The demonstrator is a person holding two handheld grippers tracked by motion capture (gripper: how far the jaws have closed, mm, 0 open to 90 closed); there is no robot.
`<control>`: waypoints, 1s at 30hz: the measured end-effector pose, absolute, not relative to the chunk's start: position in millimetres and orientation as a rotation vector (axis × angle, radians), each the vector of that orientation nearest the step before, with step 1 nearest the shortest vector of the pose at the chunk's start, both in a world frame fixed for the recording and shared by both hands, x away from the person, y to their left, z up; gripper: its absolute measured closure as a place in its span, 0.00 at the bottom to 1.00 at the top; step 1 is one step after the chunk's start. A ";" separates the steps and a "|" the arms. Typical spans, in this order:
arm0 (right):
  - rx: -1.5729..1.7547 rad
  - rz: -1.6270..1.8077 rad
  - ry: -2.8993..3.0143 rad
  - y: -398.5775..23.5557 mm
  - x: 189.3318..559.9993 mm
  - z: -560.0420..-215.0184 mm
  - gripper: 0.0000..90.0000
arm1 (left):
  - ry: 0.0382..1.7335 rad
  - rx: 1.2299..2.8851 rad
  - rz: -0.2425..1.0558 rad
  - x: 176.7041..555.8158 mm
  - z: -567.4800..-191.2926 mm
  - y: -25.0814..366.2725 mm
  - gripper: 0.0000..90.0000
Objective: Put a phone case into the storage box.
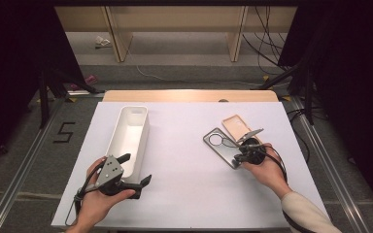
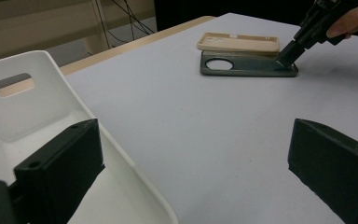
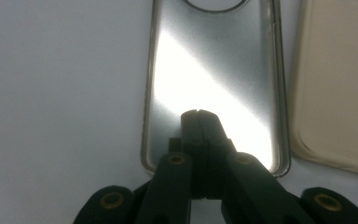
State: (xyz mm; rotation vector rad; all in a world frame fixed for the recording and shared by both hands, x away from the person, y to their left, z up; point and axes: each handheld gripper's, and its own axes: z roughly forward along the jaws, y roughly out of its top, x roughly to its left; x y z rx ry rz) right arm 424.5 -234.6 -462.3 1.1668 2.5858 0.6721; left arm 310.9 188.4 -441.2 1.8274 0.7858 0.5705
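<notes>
Two phone cases lie on the right half of the white worktop (image 1: 189,160): a grey case (image 1: 222,146) with a round camera hole, open side up, and a beige case (image 1: 236,127) just behind it, its near edge overlapping the grey one's far edge in the left gripper view. One white bin (image 1: 128,138), long and narrow with a slot handle in its end wall, stands on the left half, well apart from the cases. Right hand-held gripper (image 1: 239,158): held in the right hand (image 1: 267,167), whose sleeved forearm enters from the lower right; it tilts down toward the near end of the grey case, jaws pressed together with nothing between them, tips over the case's inner face near its lower edge; whether they touch it I cannot tell. Left hand-held gripper (image 1: 137,169): held in the left hand (image 1: 102,196) near the front edge, roughly level and pointing right, jaws wide apart, one jaw beside the bin's near end wall, the other over bare worktop, nothing between them.
</notes>
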 end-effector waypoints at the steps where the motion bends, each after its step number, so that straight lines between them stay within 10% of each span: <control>1: 1.162 0.657 2.593 -232.6 424.3 -463.5 1.00 | 0.787 1.828 0.570 310.9 -441.3 188.3 0.03; 30: 1.088 0.745 2.721 -161.4 424.5 -466.0 1.00 | 0.777 1.824 0.565 310.0 -441.1 187.2 0.03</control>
